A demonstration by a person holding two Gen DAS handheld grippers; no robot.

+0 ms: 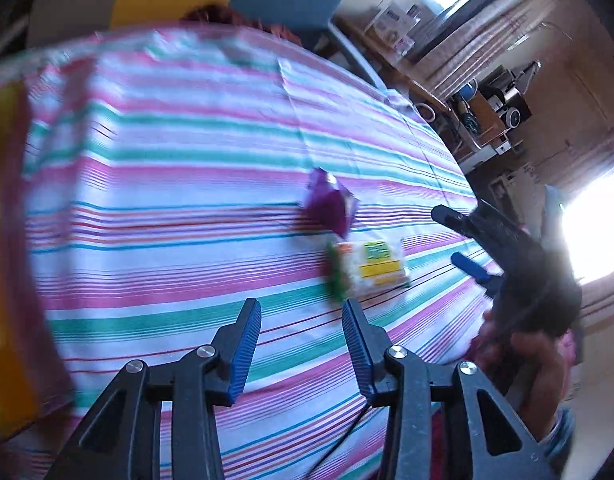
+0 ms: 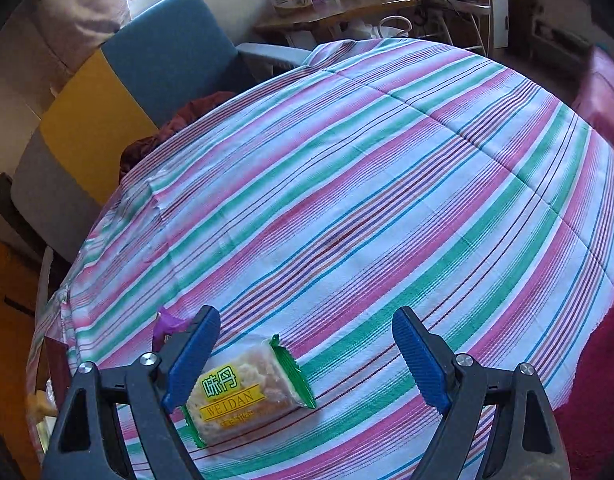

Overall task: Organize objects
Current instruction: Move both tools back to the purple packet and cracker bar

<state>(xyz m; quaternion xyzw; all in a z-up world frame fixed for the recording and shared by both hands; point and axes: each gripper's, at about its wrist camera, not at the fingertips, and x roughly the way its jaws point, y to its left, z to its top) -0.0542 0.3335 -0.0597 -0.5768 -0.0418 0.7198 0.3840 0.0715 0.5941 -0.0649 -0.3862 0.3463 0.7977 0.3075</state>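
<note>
A clear snack packet with green ends and a yellow WEIDAN label [image 2: 247,392] lies on the striped tablecloth [image 2: 367,200]. A purple snack packet [image 1: 331,206] lies just beyond it; in the right wrist view only its corner [image 2: 167,326] shows behind the left finger. My right gripper [image 2: 307,324] is open and empty, low over the cloth, with the WEIDAN packet between its fingers near the left one. It also shows in the left wrist view [image 1: 457,236]. My left gripper [image 1: 303,312] is open and empty, just short of the WEIDAN packet [image 1: 367,268].
A yellow box [image 1: 3,240] stands blurred at the table's left edge. A blue and yellow armchair [image 2: 147,64] with a dark red cloth [image 2: 175,128] sits behind the table. A wooden shelf with boxes [image 2: 307,0] stands further back. A red rug [image 2: 603,92] lies to the right.
</note>
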